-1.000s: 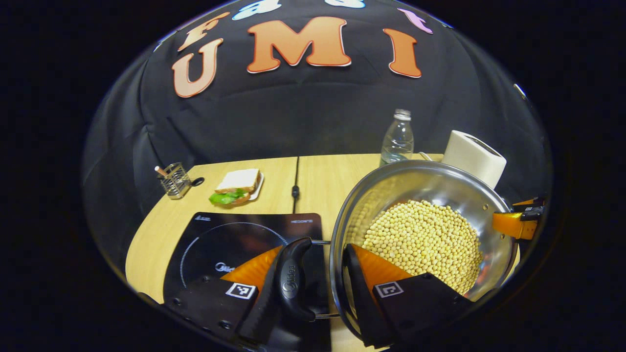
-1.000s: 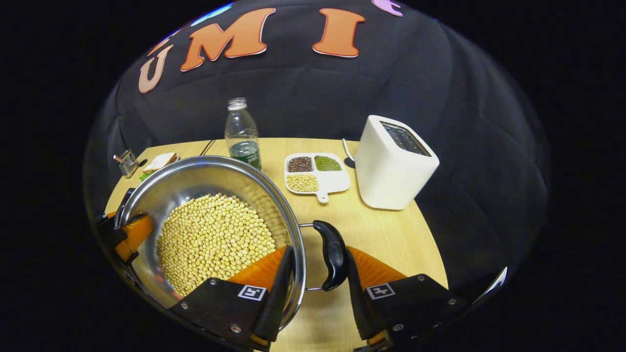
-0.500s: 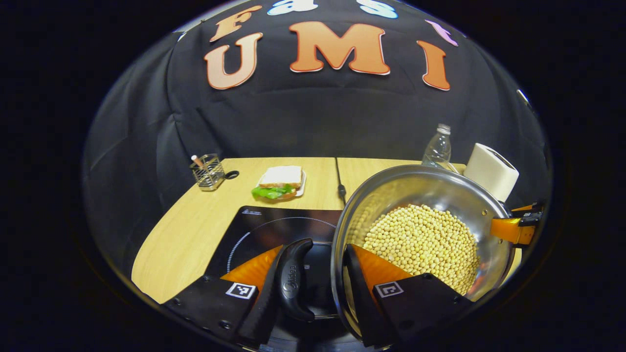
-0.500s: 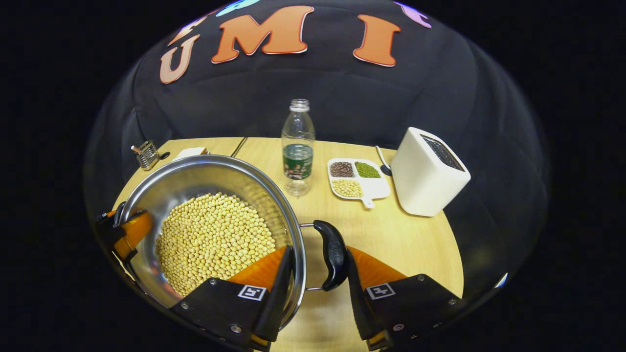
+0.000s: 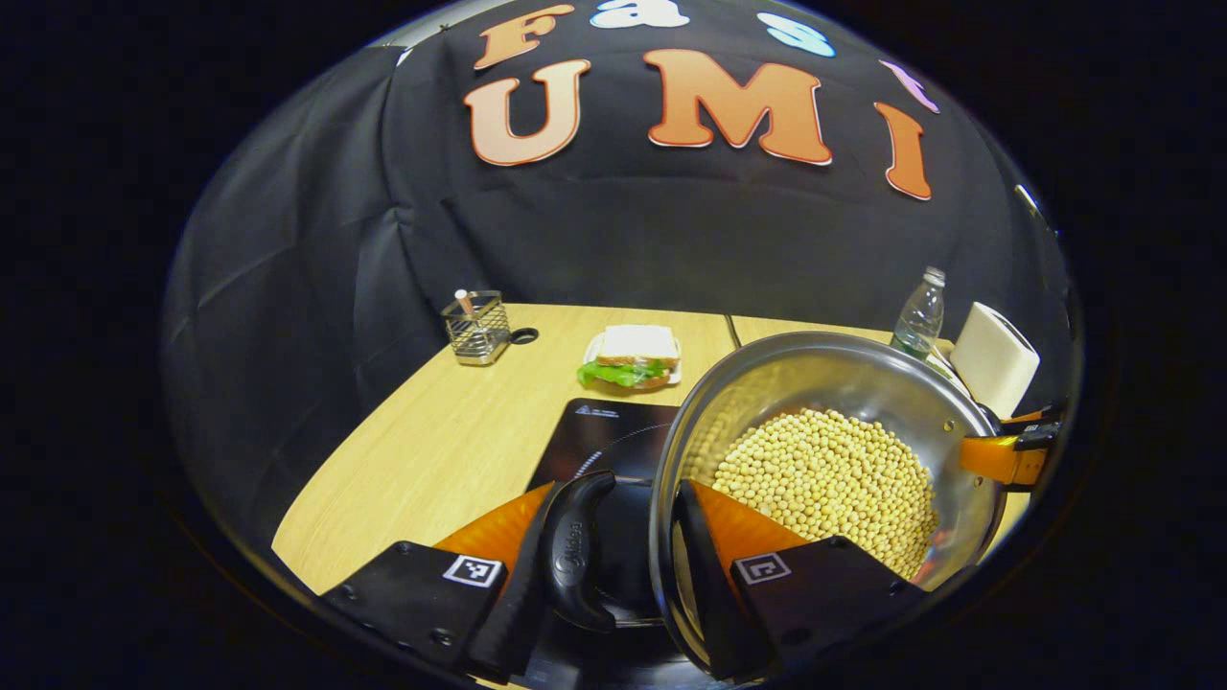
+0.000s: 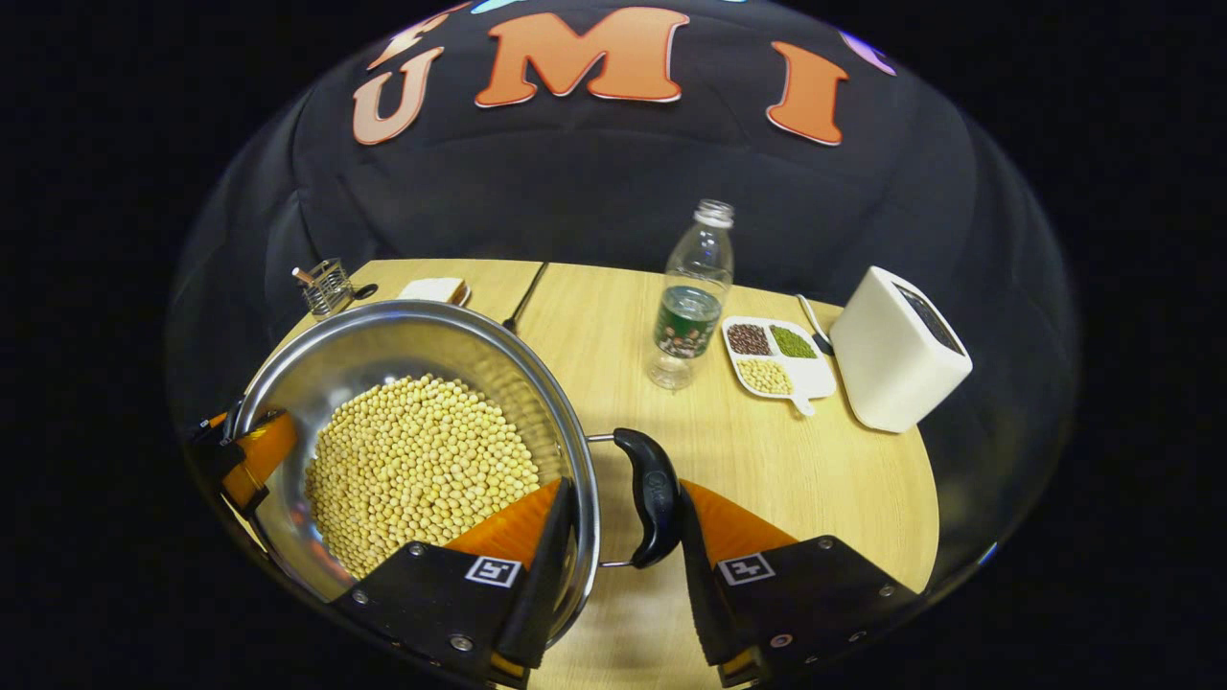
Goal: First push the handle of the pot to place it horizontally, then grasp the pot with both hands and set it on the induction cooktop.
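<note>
A steel pot (image 5: 815,347), filled with pale yellow beans (image 5: 824,474), is carried between both grippers. My left gripper (image 5: 618,508) is shut on the pot: one finger sits outside its black handle (image 5: 575,551) and the other inside the wall. The black induction cooktop (image 5: 599,436) lies partly under the pot's left side. In the right gripper view, my right gripper (image 6: 623,503) is shut the same way across the other handle (image 6: 652,498) and the pot (image 6: 383,335) rim. The left gripper (image 6: 244,455) shows on the pot's far side there. The right gripper (image 5: 1007,455) shows at the pot's far rim in the left gripper view.
On the wooden table (image 5: 451,450) stand a wire holder (image 5: 476,328) and a sandwich (image 5: 628,355) behind the cooktop. To the pot's right are a water bottle (image 6: 692,297), a divided dish of beans (image 6: 775,355) and a white toaster (image 6: 899,350). A black cable (image 6: 525,297) runs to the back.
Both grippers have carried the pot to the left. The cooktop has slid under the pot, and the bottle, dish and toaster have drifted right and farther off.
</note>
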Available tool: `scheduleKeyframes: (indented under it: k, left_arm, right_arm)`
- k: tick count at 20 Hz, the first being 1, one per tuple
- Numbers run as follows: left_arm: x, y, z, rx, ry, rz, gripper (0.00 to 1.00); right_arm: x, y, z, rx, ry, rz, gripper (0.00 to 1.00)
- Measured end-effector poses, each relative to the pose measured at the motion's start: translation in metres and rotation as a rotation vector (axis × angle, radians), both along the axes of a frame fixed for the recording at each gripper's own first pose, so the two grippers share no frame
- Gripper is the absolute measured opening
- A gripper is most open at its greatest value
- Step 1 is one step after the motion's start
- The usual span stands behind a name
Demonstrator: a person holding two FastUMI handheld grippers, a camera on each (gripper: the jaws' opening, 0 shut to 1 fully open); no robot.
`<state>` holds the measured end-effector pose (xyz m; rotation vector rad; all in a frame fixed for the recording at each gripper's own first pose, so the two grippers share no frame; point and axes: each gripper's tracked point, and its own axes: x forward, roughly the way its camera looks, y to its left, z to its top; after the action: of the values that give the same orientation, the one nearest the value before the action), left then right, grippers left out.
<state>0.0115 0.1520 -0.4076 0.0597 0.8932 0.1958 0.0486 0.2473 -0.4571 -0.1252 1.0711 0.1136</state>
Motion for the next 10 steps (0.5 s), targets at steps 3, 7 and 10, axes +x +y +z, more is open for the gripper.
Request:
scheduleKeyframes:
  k: [3,7,10]
  left_arm:
    - [-0.002,0.024,0.005,0.000,-0.005,0.028,0.70]
    - [-0.002,0.045,0.010,0.011,-0.010,0.041,0.74]
    - [0.003,0.057,0.015,0.020,-0.017,0.040,0.71]
  right_arm:
    - [0.000,0.025,0.000,0.012,0.003,0.014,0.60]
    - [0.002,0.046,0.001,0.025,0.005,0.020,0.60]
    - [0.006,0.055,0.002,0.026,0.000,0.023,0.60]
